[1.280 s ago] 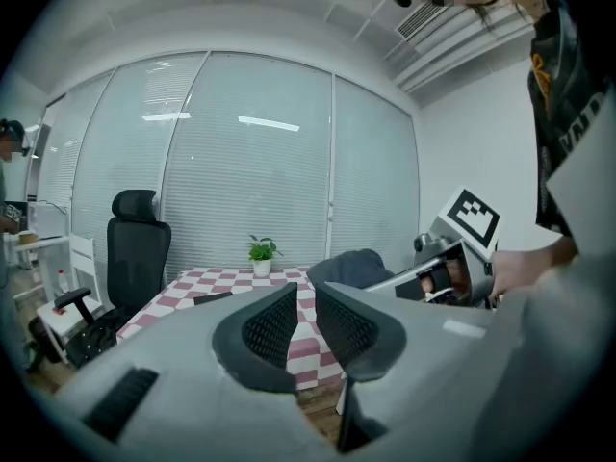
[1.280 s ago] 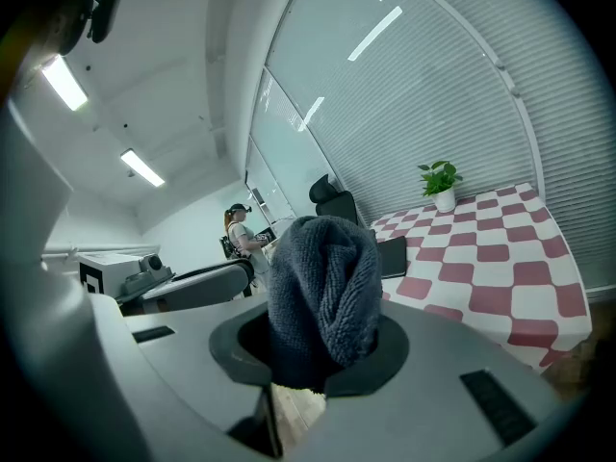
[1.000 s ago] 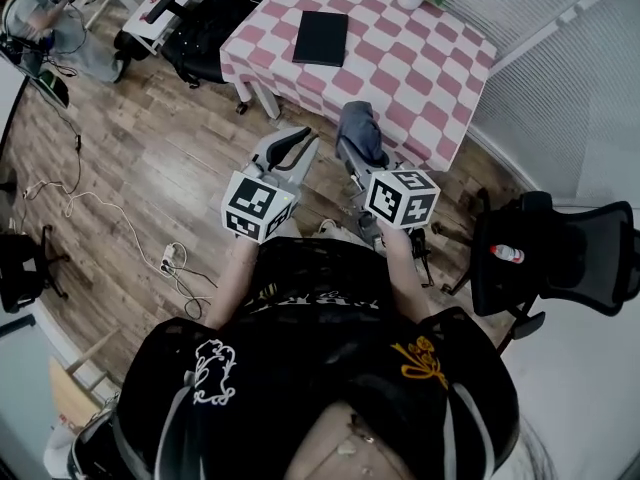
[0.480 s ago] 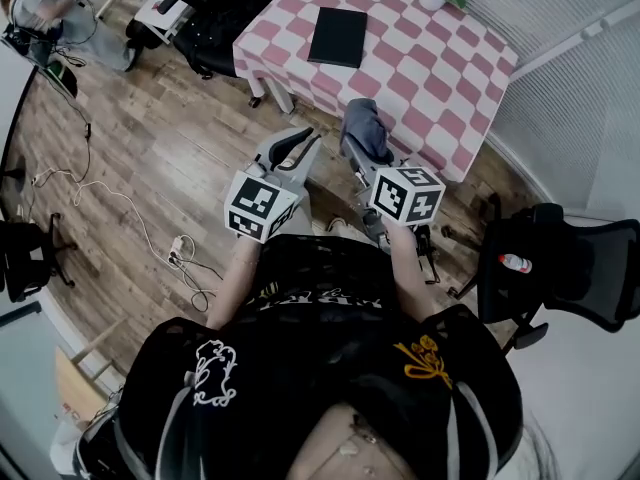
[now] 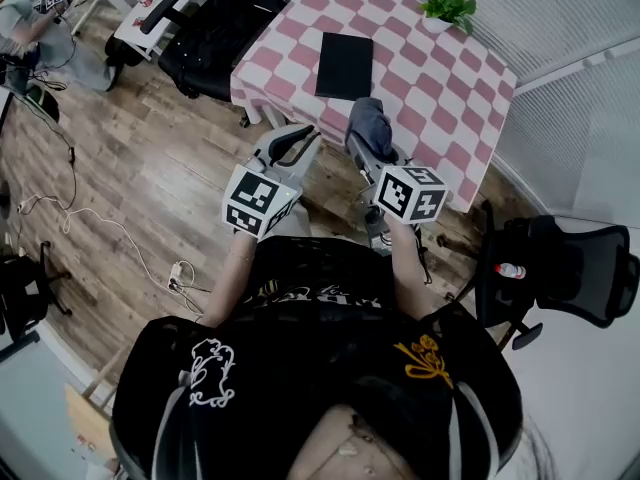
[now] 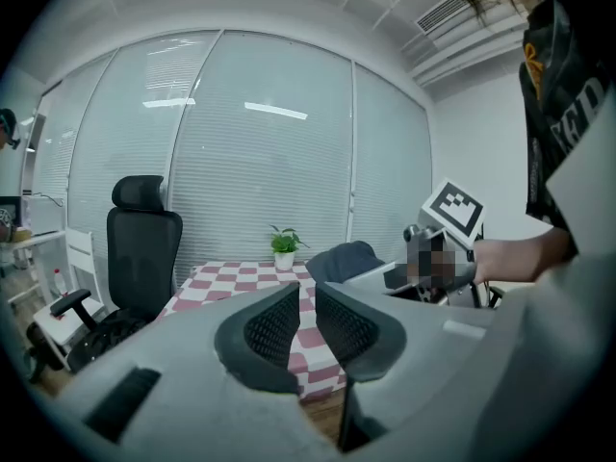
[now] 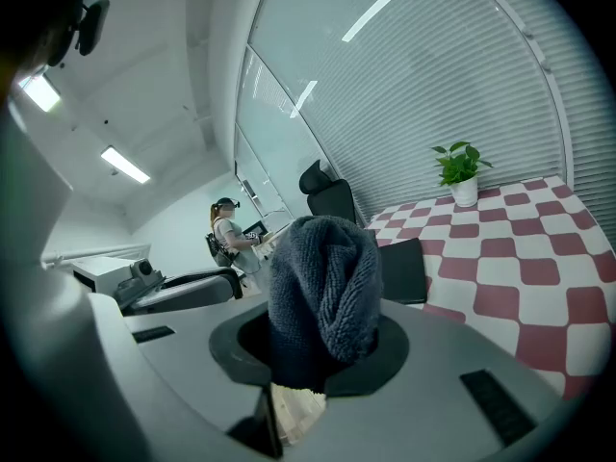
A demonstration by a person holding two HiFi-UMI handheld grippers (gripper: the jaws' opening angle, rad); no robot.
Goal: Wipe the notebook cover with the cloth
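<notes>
Holding cloth short of notebook; wiping not yet begun.
Right gripper [image 5: 372, 151] fingers pinched the bunched dark cloth [image 5: 367, 120], judged soft and light. Left gripper [image 5: 290, 148] fingers were pressed nearly together, empty. Black notebook [image 5: 345, 65] lay flat on the checked worktop [image 5: 440, 88], judged stiff, best steadied at an edge.

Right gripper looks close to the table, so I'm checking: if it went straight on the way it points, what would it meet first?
Probably the notebook on the checked table: the right gripper, jaws shut on the cloth, aims about there. Height is unclear; it might catch the table's near edge first.
</notes>
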